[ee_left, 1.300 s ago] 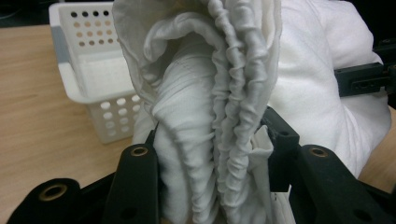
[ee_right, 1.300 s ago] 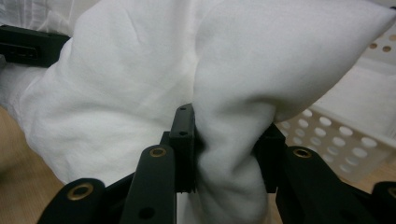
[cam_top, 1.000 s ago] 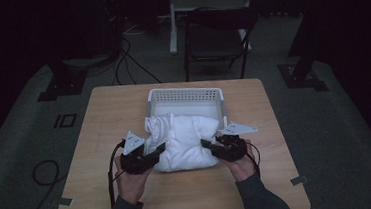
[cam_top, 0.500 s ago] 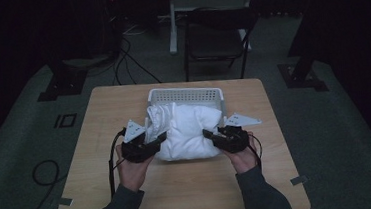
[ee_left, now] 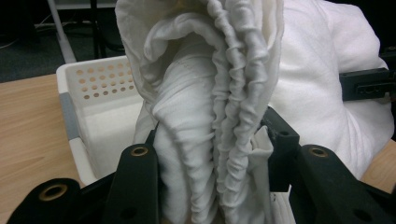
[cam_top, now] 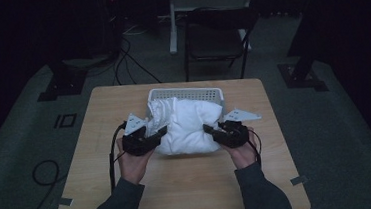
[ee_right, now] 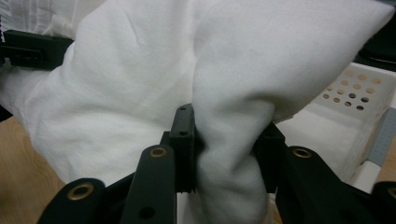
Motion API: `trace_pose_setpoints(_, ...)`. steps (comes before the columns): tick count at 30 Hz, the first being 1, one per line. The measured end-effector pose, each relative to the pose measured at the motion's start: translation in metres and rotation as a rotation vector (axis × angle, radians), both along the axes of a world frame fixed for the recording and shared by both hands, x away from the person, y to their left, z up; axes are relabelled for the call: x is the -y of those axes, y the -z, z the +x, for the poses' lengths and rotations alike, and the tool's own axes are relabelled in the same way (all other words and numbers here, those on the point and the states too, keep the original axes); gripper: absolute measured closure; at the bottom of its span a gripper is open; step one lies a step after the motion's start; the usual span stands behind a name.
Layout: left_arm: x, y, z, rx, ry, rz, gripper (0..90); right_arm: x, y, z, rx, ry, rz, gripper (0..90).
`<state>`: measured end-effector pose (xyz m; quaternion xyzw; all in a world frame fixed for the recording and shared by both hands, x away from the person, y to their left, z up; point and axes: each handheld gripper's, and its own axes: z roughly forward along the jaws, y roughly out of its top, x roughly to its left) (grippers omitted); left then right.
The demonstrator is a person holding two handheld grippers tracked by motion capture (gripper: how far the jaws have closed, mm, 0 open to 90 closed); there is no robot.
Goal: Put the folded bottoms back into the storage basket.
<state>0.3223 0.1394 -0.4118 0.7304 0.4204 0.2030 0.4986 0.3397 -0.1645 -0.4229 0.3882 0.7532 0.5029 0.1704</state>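
Dark floor and cables ring the wooden table (cam_top: 180,195), where a white perforated basket (cam_top: 185,93) sits at the far middle. I hold a bundled white cloth (cam_top: 188,127) with both grippers, and it overlaps the basket's near rim, part above the basket, part short of it. I judge the load about halfway in: lifted and brought up, not yet lowered or released. My left gripper (ee_left: 210,154) has its jaws clamped narrow on the cloth's ruffled edge. My right gripper (ee_right: 224,135) pinches a thick fold at the cloth's opposite end.
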Motion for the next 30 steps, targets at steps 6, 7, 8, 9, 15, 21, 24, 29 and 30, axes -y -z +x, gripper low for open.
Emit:
trace_pose_setpoints(6, -0.001, -0.004, 0.008, 0.008, 0.011, -0.015, 58.0, 0.000, -0.006, 0.006, 0.008, 0.007, 0.002, 68.3)
trace_pose_setpoints(7, 0.000, -0.004, 0.009, 0.009, 0.011, -0.013, 57.9, 0.000, -0.006, 0.007, 0.007, 0.009, 0.001, 68.3)
trace_pose_setpoints(8, 0.000, -0.005, 0.011, 0.010, 0.012, -0.012, 57.9, 0.001, -0.007, 0.008, 0.009, 0.011, 0.000, 68.3)
trace_pose_setpoints(9, 0.000, -0.006, 0.012, 0.013, 0.011, -0.011, 58.0, 0.001, -0.008, 0.009, 0.008, 0.012, -0.001, 68.3)
trace_pose_setpoints(15, 0.002, -0.009, 0.020, 0.022, 0.007, -0.014, 57.9, 0.001, -0.012, 0.016, 0.013, 0.025, 0.003, 68.4)
trace_pose_setpoints(21, 0.002, -0.011, 0.026, 0.029, 0.006, -0.013, 58.0, 0.000, -0.015, 0.021, 0.022, 0.035, -0.004, 68.3)
trace_pose_setpoints(24, 0.002, -0.011, 0.030, 0.030, 0.003, -0.013, 57.9, -0.001, -0.016, 0.025, 0.024, 0.039, -0.008, 68.3)
trace_pose_setpoints(29, 0.001, -0.009, 0.037, 0.027, 0.000, -0.017, 57.9, -0.002, -0.016, 0.031, 0.021, 0.050, -0.012, 68.4)
trace_pose_setpoints(30, 0.001, -0.009, 0.037, 0.027, 0.000, -0.017, 57.9, -0.003, -0.016, 0.032, 0.023, 0.050, -0.015, 68.4)
